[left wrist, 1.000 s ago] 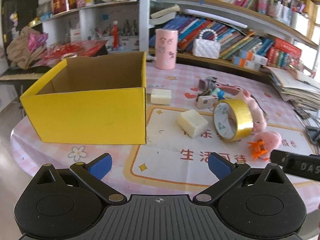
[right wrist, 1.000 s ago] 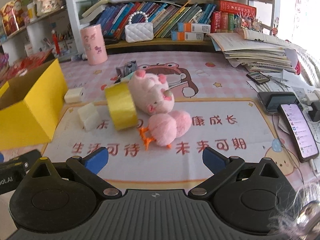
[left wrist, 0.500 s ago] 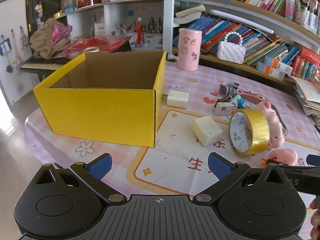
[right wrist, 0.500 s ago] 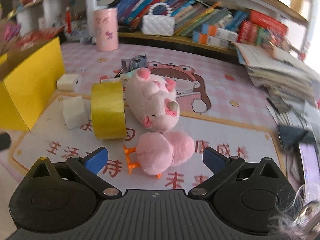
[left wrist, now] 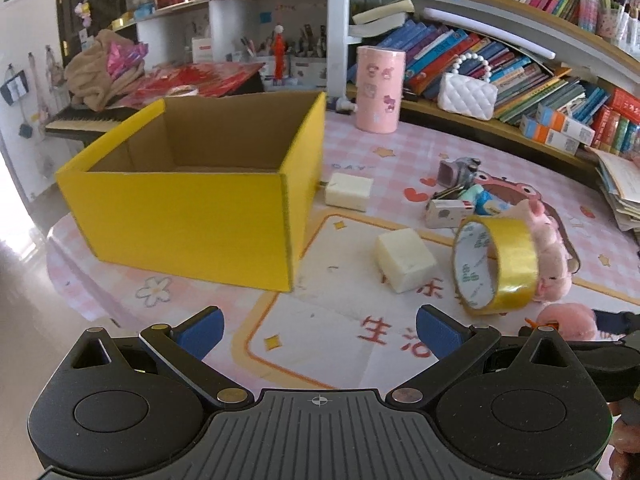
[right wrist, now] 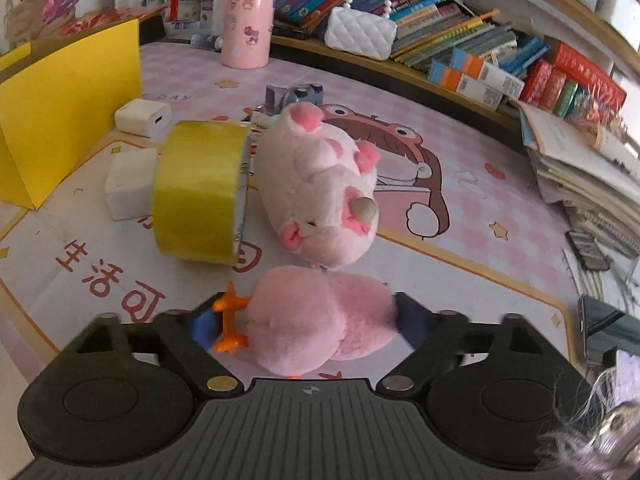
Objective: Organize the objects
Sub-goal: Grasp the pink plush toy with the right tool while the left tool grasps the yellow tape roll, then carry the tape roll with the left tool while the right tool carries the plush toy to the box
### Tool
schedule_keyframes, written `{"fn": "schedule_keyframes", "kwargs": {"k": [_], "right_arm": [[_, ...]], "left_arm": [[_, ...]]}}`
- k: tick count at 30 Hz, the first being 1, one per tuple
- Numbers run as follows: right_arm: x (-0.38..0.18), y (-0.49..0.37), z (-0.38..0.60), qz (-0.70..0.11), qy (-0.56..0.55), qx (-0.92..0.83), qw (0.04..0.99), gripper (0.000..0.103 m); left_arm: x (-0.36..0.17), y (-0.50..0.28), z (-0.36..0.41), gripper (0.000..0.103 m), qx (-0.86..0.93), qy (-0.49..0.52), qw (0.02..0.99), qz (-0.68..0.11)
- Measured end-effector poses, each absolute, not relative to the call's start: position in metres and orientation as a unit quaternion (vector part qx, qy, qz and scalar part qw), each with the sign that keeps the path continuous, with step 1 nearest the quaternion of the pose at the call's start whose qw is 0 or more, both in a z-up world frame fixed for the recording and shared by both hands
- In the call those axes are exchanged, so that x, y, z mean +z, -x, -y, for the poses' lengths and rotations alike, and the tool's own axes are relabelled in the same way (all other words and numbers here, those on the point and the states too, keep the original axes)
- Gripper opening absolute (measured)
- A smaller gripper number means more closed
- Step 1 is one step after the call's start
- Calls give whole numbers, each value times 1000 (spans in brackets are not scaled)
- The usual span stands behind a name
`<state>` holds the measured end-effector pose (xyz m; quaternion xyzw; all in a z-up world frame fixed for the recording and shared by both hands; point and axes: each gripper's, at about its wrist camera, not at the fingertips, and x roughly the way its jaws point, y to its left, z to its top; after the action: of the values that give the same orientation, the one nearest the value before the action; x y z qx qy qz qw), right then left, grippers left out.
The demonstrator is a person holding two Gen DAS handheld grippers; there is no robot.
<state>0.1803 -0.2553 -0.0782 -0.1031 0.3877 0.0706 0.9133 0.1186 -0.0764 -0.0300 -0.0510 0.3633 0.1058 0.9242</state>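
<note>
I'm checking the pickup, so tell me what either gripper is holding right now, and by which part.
The right gripper, whose jaws have just been closing, has the small pink plush by its round body. The left gripper holds nothing.

Red Chinese characters "生活" on the pink table mat [left wrist: 372, 360], "DAY" near the yellow box [left wrist: 192, 216].

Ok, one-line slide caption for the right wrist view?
Right gripper closing around pink plush chick, tape roll and plush pig beyond.

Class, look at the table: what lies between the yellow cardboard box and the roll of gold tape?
In the left wrist view, one white foam block lies on the mat between the yellow box and the gold tape roll, apart from both.
</note>
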Motion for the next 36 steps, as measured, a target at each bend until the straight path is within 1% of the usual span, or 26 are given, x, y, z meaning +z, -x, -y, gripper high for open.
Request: {"fn": "schedule_keyframes", "kwargs": {"k": [4, 8, 13, 15, 16, 18, 19, 21, 22, 23, 26, 31, 32, 33, 36], "right_arm": [[-67, -181, 279, -389, 39, 75, 917, 77], [-46, -173, 306, -363, -14, 51, 930, 77], [-28, -160, 337, -339, -38, 9, 940, 77], [-25, -154, 348, -336, -41, -1, 941, 77], [-24, -152, 352, -336, -42, -5, 941, 77], [-23, -148, 358, -337, -41, -8, 941, 77], [-23, -146, 360, -337, -40, -9, 941, 77], [-23, -143, 362, -336, -36, -8, 941, 77], [-23, -142, 362, -336, -35, -8, 941, 77], [-24, -140, 362, -336, -33, -7, 941, 77], [-24, -137, 362, -335, -29, -5, 942, 77], [-26, -133, 359, -342, -35, -7, 939, 77], [-27, -133, 357, -345, -37, -7, 938, 77], [-27, -132, 355, -348, -38, -6, 937, 77], [-28, -129, 345, -351, -37, -1, 936, 77]], "left_arm": [[-31, -134, 93, 103, 79, 46, 922, -376], [-32, -151, 118, 103, 39, 29, 924, -379], [-34, -175, 157, 99, -13, -15, 929, -370], [-35, -184, 172, 88, -25, -37, 930, -365], [-37, -189, 178, 85, -29, -43, 929, -367], [-41, -198, 188, 71, -30, -48, 927, -372], [-43, -202, 190, 67, -30, -50, 925, -375], [-50, -208, 194, 54, -22, -55, 922, -384], [-53, -211, 195, 51, -20, -55, 919, -389], [-55, -212, 196, 44, -23, -55, 918, -392], [-56, -208, 198, 42, -26, -66, 918, -391], [-39, -185, 190, 40, -69, -36, 924, -373], [-36, -179, 188, 38, -78, -29, 924, -373], [-33, -174, 184, 34, -87, -20, 923, -374], [-29, -160, 171, 33, -99, -1, 921, -376]]}}
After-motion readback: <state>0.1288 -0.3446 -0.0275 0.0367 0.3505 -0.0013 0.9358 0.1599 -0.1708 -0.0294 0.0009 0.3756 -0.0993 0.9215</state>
